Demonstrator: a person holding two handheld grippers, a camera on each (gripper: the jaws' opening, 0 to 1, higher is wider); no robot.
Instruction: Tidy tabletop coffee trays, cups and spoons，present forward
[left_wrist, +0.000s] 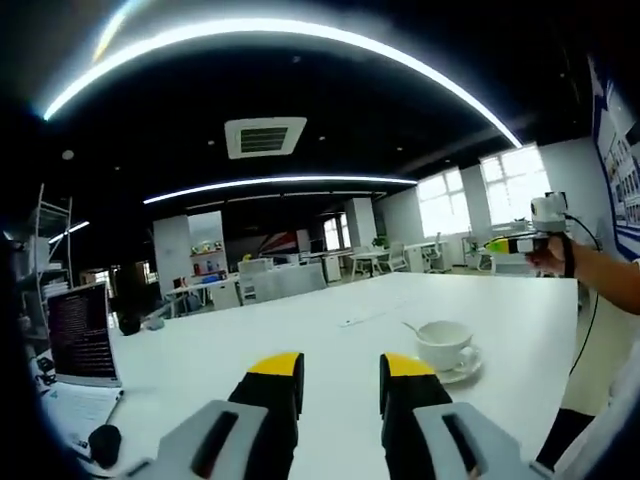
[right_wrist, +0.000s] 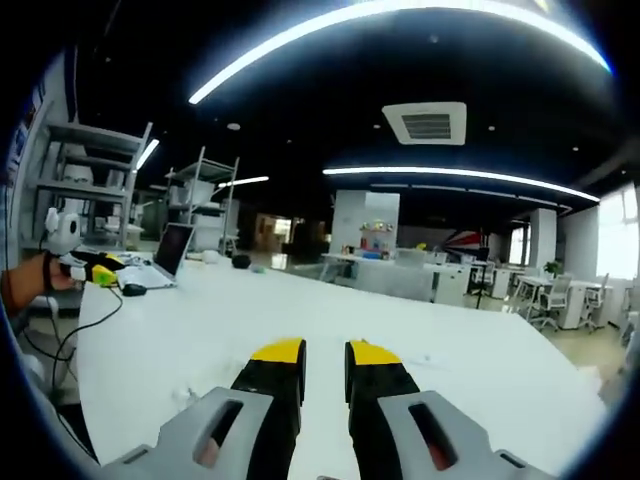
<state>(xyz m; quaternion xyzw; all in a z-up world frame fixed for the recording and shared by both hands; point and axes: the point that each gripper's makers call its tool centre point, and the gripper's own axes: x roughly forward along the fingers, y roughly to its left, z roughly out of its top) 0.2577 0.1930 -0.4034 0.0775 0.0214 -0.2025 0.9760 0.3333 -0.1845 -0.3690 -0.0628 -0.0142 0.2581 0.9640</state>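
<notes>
Left gripper: jaws apart by a moderate gap, empty, hovering above white table. Right gripper: jaws narrow, a thin slit between yellow tips, nothing held, also above the table.

Cup on saucer sits right of and slightly beyond the left gripper's jaws, near the table's right edge. Spoon leans out of the cup, handle pointing left and far. Cup handle on the right side, toward the saucer rim.

Judging from left gripper view: right gripper held high at far right, in a hand, raised well above the cup. Left gripper lower and looks closer in line with the cup; which is truly nearer cannot be told. Coming move likely a short rightward, forward reach from the left gripper.

Left gripper view gives cup, saucer, spoon, plus laptop at near left. Right gripper view gives bare tabletop ahead, laptop far left, the other gripper at left edge in a hand. Trays not made out.
</notes>
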